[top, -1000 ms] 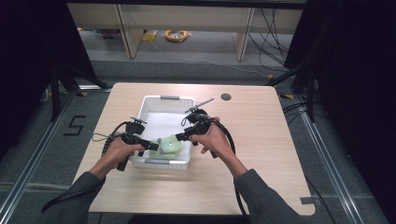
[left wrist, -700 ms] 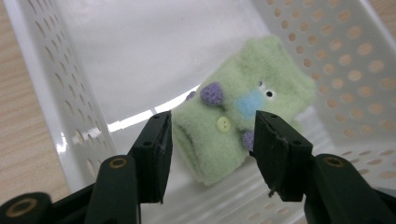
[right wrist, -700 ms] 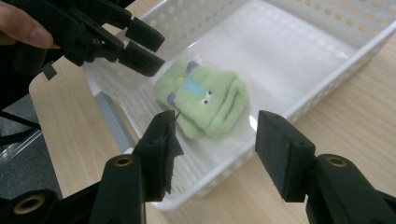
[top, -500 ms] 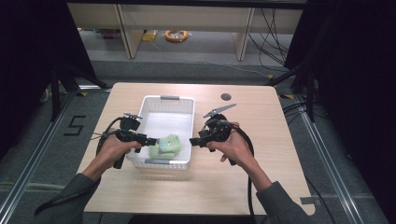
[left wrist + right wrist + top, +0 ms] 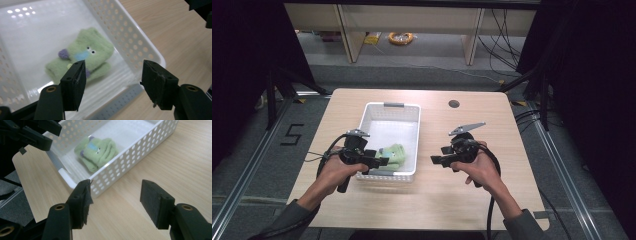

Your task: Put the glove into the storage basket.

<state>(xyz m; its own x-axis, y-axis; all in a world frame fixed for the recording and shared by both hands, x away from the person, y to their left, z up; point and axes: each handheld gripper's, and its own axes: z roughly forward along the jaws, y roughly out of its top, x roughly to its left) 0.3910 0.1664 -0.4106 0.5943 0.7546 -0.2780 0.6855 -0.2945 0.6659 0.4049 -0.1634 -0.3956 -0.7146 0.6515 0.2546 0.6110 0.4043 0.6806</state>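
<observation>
While the green sock (image 5: pixel 82 60) lies folded at the near end of the white basket (image 5: pixel 412 111) toward the desk's (image 5: pixel 492 200) front edge, both the left gripper (image 5: pixel 113 75) and right gripper (image 5: pixel 115 195) stand apart and empty, and it looks soft, light, best pinched mid-bundle.

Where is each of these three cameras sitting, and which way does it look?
High view: above the person's side, looking forward and down on the table; both forearms, left tool, right tool.
Left gripper view: rides the left tool, looking into the white basket at the green sock; own jaws open.
Right gripper view: rides the right tool, facing the basket's side; own jaws open.
All three share the basket and sock.
</observation>
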